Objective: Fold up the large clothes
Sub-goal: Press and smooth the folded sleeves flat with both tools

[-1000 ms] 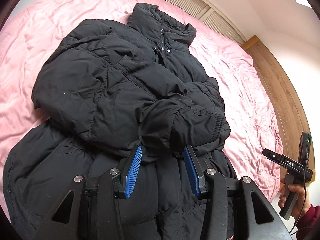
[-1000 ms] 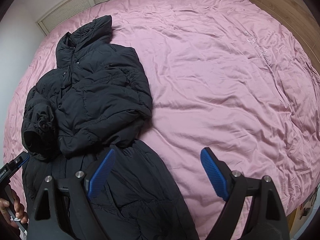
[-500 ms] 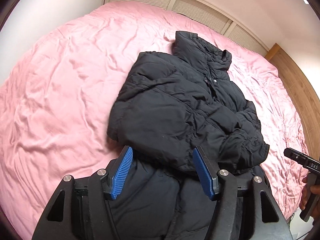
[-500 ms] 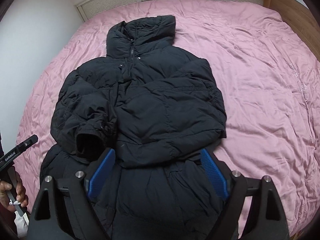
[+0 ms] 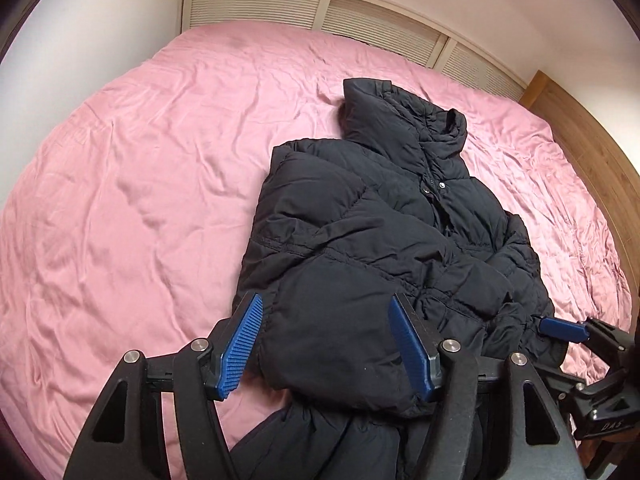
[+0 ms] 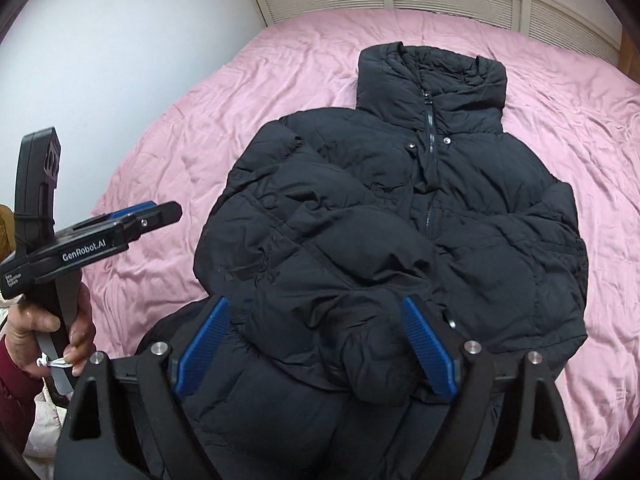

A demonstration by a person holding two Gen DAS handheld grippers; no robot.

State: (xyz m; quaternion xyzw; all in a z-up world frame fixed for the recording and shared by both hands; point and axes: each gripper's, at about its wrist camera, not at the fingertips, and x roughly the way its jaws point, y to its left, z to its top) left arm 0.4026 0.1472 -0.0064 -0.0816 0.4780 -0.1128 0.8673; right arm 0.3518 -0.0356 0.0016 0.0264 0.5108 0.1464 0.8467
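Left wrist view: black puffer jacket [image 5: 380, 264] on pink bed [image 5: 132, 184], right of centre, collar toward headboard edge; left gripper [image 5: 326, 344] jaws released, empty. Right wrist view: right gripper [image 6: 316, 346] wide, grasping nothing, above folded sleeves. Step judged: sleeves in; next, pinch hem, fold toward collar

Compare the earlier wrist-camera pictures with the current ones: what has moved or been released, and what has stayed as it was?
The left gripper has opened off the folded sleeve and drawn back toward the jacket's left edge. The right gripper, open throughout, has swung from bare sheet to over the black puffer jacket, close beside the left. The jacket itself, sleeves folded across its front, lies unchanged on the pink bed.
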